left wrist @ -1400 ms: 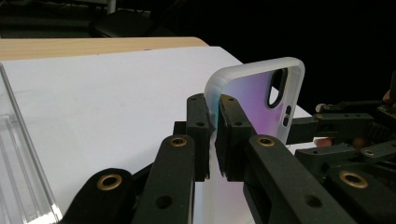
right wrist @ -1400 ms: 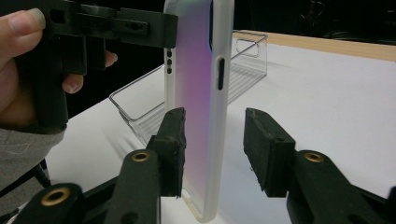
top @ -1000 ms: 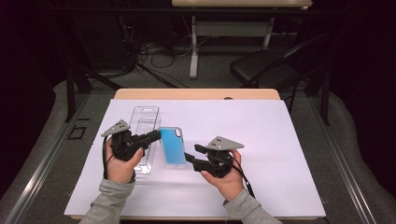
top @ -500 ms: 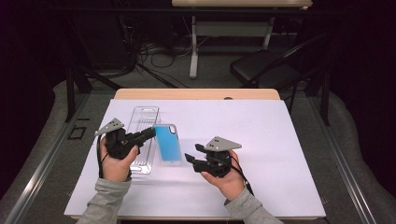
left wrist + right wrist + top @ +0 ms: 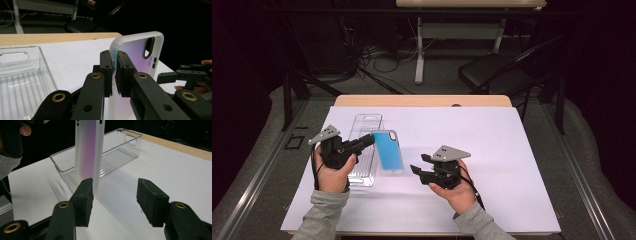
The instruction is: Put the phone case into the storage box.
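I've got the left gripper (image 5: pixel 113 72) clamped on the phone case (image 5: pixel 136 50) edge, held up beside the clear bin (image 5: pixel 364 150); right gripper (image 5: pixel 113 200) half open, empty, so keep grip firm & lower w/o tilting.

A clear plastic bin (image 5: pixel 364 150) with a ribbed floor and a slot handle cut in its end wall stands open-topped on the left part of the white sheet (image 5: pixel 492 150) that covers most of the bench (image 5: pixel 422 100); a strip of the wooden benchtop shows along the far edge. Beyond the bench, a black folding chair (image 5: pixel 497 75) stands on the grey floor (image 5: pixel 377 87) to the right, beside the white leg of another table (image 5: pixel 419 50). Dark cables (image 5: pixel 367 55) lie tangled on the floor behind the bench to the left.
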A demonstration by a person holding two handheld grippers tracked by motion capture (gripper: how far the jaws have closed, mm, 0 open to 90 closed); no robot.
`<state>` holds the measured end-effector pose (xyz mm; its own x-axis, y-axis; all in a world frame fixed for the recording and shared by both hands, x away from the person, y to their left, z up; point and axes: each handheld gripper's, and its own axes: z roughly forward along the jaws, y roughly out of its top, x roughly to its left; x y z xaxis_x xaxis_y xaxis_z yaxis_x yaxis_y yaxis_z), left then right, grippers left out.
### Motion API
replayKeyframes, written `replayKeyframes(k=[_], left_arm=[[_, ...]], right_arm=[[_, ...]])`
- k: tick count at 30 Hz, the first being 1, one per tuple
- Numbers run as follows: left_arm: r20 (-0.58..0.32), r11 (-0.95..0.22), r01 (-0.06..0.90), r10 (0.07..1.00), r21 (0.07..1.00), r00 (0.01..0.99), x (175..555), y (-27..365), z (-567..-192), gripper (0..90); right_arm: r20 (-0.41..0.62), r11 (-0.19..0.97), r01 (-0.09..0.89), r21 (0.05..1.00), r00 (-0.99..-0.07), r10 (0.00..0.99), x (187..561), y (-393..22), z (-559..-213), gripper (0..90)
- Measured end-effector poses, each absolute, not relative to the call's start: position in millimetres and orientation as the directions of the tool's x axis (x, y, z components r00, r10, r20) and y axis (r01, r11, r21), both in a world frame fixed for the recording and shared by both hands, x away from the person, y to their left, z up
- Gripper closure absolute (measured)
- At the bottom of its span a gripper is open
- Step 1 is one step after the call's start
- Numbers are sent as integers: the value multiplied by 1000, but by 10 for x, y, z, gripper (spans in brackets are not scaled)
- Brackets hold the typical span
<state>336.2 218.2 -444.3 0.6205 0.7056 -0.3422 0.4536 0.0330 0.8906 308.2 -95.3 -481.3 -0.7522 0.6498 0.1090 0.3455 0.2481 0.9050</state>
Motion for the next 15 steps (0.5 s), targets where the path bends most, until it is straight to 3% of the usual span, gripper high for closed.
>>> replayKeyframes(k=[15], left_arm=[[-332,24,451,711,892,620,3380,2160,-4444,850]], right_arm=[[103,230,342,911,-730,676,3107,-1022,-4805,368]])
